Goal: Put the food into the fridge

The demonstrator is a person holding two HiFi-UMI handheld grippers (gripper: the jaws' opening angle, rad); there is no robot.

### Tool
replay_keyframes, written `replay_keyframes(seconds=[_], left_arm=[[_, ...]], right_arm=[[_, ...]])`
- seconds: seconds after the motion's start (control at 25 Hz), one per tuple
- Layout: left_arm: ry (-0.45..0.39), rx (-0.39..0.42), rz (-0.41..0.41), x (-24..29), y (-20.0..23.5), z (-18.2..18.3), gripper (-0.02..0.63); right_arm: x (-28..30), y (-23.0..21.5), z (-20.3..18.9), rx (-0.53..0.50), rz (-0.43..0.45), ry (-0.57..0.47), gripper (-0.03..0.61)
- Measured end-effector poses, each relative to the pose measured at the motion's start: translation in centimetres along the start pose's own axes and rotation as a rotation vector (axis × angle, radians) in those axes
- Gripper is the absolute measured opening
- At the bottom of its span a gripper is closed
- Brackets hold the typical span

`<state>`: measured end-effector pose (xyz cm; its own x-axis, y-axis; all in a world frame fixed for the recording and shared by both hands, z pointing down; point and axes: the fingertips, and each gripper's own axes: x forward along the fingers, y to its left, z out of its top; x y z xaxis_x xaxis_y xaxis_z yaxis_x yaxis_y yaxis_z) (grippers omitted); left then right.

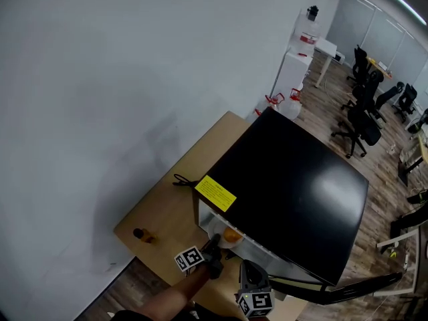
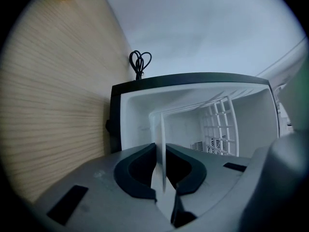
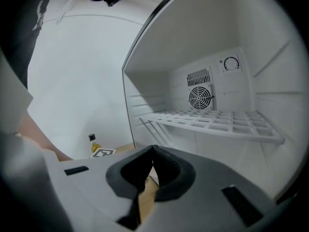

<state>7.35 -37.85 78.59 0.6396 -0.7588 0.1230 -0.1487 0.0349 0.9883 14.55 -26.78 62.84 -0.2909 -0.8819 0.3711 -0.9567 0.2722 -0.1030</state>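
The left claw (image 2: 161, 178) is pinching the rim of what looks like a thin white plate (image 2: 160, 134), seen edge-on at the mouth of the fridge (image 1: 294, 186). From overhead, the orange food (image 1: 231, 235) is sitting on it just in front of the opening. The right claw (image 3: 152, 153) is pressed together and empty, facing the interior. The plate probably needs sliding in level, clear of the white grid shelf (image 3: 212, 122), so the rounded food isn't rolling off. The fridge is boxy, glossy black outside and smooth white inside, and it is standing on a pale wood-grain counter (image 1: 167, 212).
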Motion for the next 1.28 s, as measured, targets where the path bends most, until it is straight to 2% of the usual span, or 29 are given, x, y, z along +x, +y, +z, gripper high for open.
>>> replay_keyframes(seconds=[0.2, 0.56, 0.8, 0.92, 1.08, 1.16, 1.28], left_arm=[[-0.003, 0.003, 0.004, 1.2, 0.3, 0.3, 0.028], [0.031, 0.019, 0.004, 3.6, 0.0, -0.2, 0.028], [0.022, -0.012, 0.059, 4.1, 0.4, -0.1, 0.028], [0.017, -0.053, 0.082, 4.2, 0.6, 0.0, 0.028], [0.023, -0.061, 0.123, 4.3, 0.8, 0.0, 0.028], [0.027, -0.050, 0.157, 4.6, 0.9, 0.0, 0.028], [0.062, 0.023, 0.200, 5.4, 0.8, -0.2, 0.028]], right_arm=[[1.7, 0.1, -1.0, 0.026, 0.039, 0.014, 0.060], [1.7, -2.0, -2.0, 0.041, -0.011, 0.034, 0.060], [1.2, -3.3, -3.5, 0.035, -0.054, 0.065, 0.060], [1.0, -3.3, -3.9, 0.034, -0.061, 0.074, 0.060], [0.7, -3.1, -4.1, 0.027, -0.062, 0.082, 0.060], [0.8, -3.1, -4.3, 0.027, -0.061, 0.082, 0.060], [0.8, -3.2, -4.5, 0.022, -0.063, 0.083, 0.060]])
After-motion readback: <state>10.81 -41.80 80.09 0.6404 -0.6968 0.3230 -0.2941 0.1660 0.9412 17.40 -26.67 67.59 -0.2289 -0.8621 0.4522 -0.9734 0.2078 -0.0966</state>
